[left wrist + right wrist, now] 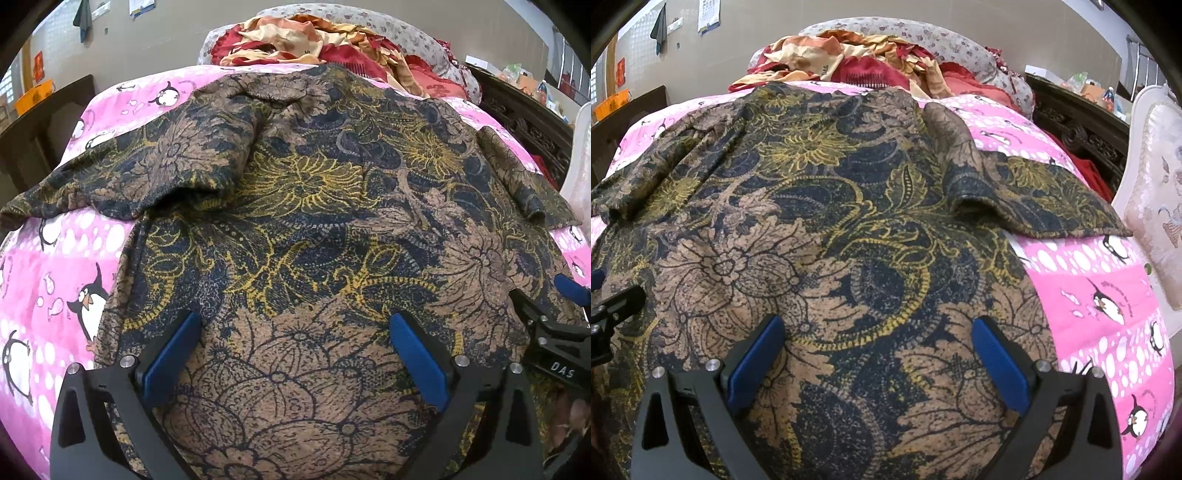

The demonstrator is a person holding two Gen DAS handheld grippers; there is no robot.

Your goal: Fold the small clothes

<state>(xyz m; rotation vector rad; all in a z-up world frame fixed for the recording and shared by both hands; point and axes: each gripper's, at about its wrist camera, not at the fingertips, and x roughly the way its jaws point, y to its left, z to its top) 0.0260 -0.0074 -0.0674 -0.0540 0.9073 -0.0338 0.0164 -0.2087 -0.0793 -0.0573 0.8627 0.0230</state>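
Shirt (314,206) with dark blue, tan and yellow flowers lies spread flat on the pink penguin bedcover (55,266), both short sleeves out to the sides. Its lower part is directly under the left gripper (295,343) and the right gripper (879,347), which are side by side. Both have their blue fingers (173,354) wide apart, with only cloth showing between them, and they hold nothing. Behind the shirt is a heap of red and cream bedding (317,37)
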